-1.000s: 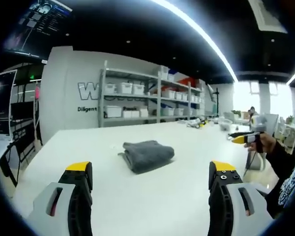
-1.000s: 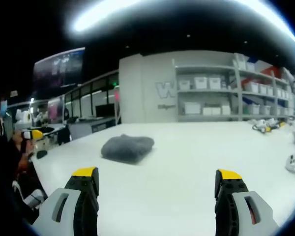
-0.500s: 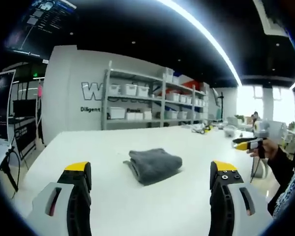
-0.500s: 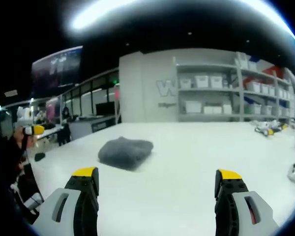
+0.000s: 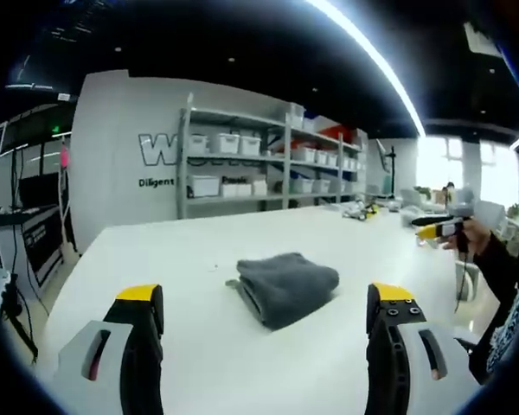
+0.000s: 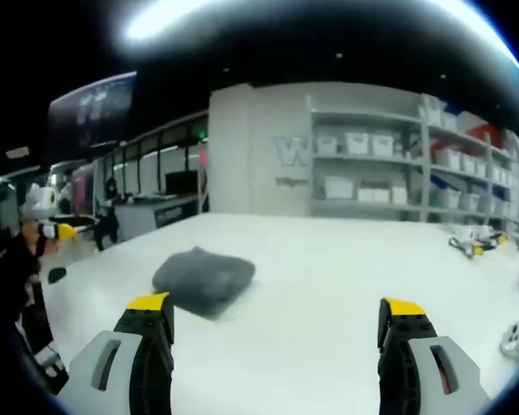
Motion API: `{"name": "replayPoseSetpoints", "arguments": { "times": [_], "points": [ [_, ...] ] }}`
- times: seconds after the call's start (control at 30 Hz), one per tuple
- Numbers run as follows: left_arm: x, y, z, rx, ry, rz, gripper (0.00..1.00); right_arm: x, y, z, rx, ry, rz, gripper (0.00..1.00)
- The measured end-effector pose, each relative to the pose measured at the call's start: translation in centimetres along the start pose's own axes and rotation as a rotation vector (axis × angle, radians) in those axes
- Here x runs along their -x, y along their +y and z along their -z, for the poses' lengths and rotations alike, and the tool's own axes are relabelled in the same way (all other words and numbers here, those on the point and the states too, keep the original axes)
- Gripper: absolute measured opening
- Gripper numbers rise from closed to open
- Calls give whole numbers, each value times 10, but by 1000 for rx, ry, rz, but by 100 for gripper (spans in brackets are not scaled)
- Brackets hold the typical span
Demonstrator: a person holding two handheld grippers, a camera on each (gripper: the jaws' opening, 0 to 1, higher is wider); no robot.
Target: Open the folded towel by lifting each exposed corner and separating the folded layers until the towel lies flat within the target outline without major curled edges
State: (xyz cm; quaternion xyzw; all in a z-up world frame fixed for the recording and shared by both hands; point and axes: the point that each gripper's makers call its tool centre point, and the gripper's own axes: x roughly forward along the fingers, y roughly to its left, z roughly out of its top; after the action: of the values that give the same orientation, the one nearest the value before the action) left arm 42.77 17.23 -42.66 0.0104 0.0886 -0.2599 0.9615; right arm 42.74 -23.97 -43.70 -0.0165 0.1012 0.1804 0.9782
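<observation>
- Left gripper view: our left gripper (image 5: 264, 303) has its jaws wide apart, nothing between them, held above the near part of the white table (image 5: 156, 259).
- The folded grey towel (image 5: 287, 285) lies about mid-table, well clear of every table edge, just ahead of our jaws and a bit toward the right one.
- We see stacked layer edges on the towel's near-left side, so that's the side with the exposed folds.
- The right gripper (image 5: 438, 228) comes in at the far right, held in a hand (image 5: 476, 244), off beyond the table's right edge, well apart from the towel.
- No target outline that we can make out on the table.
- Right gripper view: our right gripper (image 6: 277, 311) also has its jaws spread, empty, over the table.
- Here the towel sits ahead and toward the left jaw, its layers too blurred to sort.
- The left gripper (image 6: 59, 232) shows as a yellow tip at the table's left edge.
- Handling, our guess: soft, light, limp terry; it will drape and drag, not slip much. Pinch only the top layer at a corner, or the whole stack lifts.
- Room: bare table all round the towel, small clutter only at the far right edge (image 6: 467, 240); plenty of space to spread.
</observation>
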Motion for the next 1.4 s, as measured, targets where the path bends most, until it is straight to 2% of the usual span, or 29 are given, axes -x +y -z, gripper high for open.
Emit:
{"name": "replayPoseSetpoints", "arguments": {
  "times": [0.27, 0.37, 0.7, 0.93, 1.2, 1.4],
  "points": [
    [-23, 6, -26, -51, -6, 16, 94, -24, -7, -26, 39, -23, -9, 100],
    [-26, 5, -25, -87, 19, 21, 95, -31, -9, -30, 43, -23, -12, 100],
    [-29, 21, -38, -77, 13, 20, 95, -47, -10, -50, 78, -36, -15, 100],
    [-43, 29, -45, -88, 40, 32, 93, -60, -7, -68, 122, -47, -20, 100],
    [-52, 29, -65, -102, 13, 47, 93, -64, -10, -84, 144, -66, -18, 100],
    [-51, 29, -70, -77, -7, 43, 96, -62, -13, -89, 117, -84, -22, 100]
  ]
}}
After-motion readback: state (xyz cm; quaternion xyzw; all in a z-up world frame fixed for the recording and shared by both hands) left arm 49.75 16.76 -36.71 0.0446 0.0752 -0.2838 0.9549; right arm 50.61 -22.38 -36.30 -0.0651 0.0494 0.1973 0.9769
